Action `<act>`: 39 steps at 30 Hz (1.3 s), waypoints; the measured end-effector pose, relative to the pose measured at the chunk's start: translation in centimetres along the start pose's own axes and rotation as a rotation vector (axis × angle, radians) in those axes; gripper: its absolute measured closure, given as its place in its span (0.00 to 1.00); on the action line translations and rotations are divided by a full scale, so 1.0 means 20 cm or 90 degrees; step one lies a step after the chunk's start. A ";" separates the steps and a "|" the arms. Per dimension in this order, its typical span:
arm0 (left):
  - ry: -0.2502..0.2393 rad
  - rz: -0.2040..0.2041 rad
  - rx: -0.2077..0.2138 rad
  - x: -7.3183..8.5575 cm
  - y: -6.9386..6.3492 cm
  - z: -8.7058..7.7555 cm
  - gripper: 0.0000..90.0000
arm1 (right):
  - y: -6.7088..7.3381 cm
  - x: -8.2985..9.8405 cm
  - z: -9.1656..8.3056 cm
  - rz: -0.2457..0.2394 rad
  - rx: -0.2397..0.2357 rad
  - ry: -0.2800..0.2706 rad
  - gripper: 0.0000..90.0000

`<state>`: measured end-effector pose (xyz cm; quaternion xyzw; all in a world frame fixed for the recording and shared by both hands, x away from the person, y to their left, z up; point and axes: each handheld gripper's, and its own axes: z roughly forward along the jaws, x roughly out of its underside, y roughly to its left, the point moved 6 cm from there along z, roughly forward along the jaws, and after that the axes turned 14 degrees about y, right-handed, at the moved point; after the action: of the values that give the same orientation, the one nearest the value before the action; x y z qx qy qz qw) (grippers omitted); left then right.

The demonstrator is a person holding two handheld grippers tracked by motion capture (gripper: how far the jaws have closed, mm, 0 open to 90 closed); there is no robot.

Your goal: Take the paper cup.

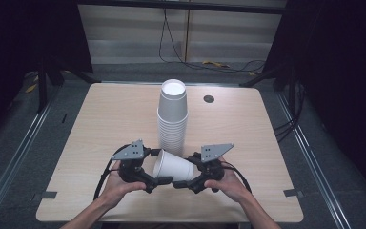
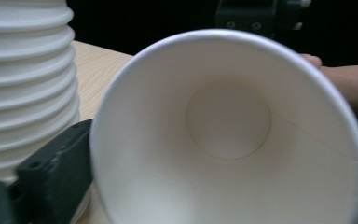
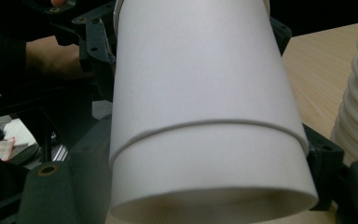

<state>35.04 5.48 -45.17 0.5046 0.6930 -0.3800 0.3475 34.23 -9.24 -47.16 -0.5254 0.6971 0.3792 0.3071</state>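
Lying sideways, a smooth tapered white paper cup (image 1: pixel 172 167) is clamped by the right hand-held gripper (image 1: pixel 187 182), left hand-held gripper (image 1: pixel 158 181) wide

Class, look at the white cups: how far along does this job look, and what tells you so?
Done: a tall stack of nested cups stands upright mid-table. In hand: one cup lies on its side between the left gripper and the right gripper, whose jaws sit either side of it at its base. Left: whether it joins or has left the stack cannot be told.

A pale wooden table (image 1: pixel 100 124) stands on grey floor (image 1: pixel 38 138) before dark curtains (image 1: pixel 343 71).
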 end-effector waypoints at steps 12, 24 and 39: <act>-0.007 -0.005 0.017 -0.01 -0.01 0.01 0.03 | 0.00 0.00 0.00 -0.010 0.001 -0.003 0.26; 0.025 0.019 0.028 -0.03 -0.02 -0.02 0.10 | 0.01 0.01 0.01 0.002 -0.008 0.025 0.24; 0.045 0.032 0.005 -0.01 -0.01 -0.04 0.11 | -0.01 0.02 -0.02 0.034 0.006 0.053 0.18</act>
<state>34.86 6.01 -44.55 0.5365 0.6901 -0.3560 0.3305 34.24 -9.69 -47.31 -0.5204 0.7248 0.3620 0.2700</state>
